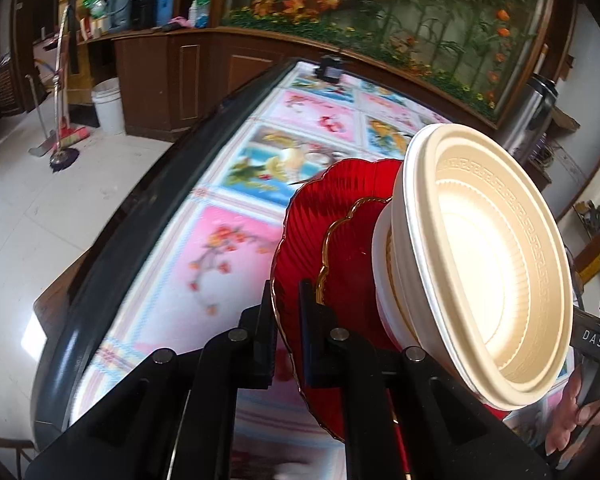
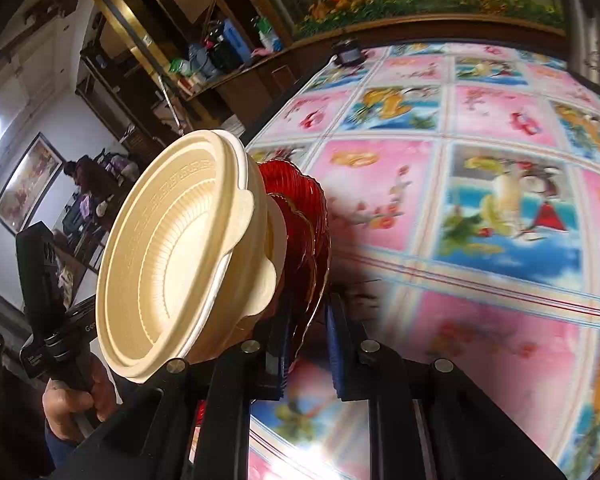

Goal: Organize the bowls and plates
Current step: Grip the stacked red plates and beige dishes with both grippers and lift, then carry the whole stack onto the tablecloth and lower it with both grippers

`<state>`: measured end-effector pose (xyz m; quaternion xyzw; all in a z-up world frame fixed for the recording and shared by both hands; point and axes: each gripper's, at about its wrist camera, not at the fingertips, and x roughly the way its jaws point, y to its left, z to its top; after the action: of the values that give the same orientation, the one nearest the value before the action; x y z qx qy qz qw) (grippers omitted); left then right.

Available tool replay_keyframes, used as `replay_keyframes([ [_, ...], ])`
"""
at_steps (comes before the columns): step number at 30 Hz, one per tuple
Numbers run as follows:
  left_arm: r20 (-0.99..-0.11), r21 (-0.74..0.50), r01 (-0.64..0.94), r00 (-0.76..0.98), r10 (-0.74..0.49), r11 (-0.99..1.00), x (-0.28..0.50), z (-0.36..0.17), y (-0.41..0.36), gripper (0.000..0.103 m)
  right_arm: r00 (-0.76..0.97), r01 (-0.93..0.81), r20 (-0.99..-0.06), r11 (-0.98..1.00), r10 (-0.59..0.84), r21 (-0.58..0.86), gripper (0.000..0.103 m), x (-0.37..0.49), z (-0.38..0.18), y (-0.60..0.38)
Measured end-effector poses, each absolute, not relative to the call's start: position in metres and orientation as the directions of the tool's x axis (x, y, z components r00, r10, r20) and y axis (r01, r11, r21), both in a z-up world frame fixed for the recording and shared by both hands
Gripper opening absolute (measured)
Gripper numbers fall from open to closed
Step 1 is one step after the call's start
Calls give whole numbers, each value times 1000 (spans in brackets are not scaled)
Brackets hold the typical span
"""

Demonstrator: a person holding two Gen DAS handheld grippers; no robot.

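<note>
A stack of red scalloped plates (image 1: 340, 248) carries nested cream bowls (image 1: 496, 264) on top. My left gripper (image 1: 286, 316) is shut on the rim of the large red plate, one finger on each face. My right gripper (image 2: 308, 320) is shut on the opposite rim of the red plates (image 2: 312, 216), with the cream bowls (image 2: 180, 256) to its left. The stack is held tilted above the table (image 1: 188, 248) between both grippers. The other handheld gripper shows at each view's edge.
The table has a floral patterned cover (image 2: 480, 184) and a dark rim (image 1: 140, 200). A small black device (image 1: 330, 70) sits at its far edge. A wooden cabinet (image 1: 172, 80) and a white bucket (image 1: 108, 106) stand beyond.
</note>
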<state>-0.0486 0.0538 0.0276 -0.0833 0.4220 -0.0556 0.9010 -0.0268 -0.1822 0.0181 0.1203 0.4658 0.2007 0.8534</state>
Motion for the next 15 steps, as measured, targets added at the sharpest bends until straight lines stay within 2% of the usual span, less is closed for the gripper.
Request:
replay_keyframes([
  [15, -760, -140, 182, 611, -224, 973, -22, 32, -90, 7, 611, -24, -714, 910, 341, 414, 16, -46, 30, -314],
])
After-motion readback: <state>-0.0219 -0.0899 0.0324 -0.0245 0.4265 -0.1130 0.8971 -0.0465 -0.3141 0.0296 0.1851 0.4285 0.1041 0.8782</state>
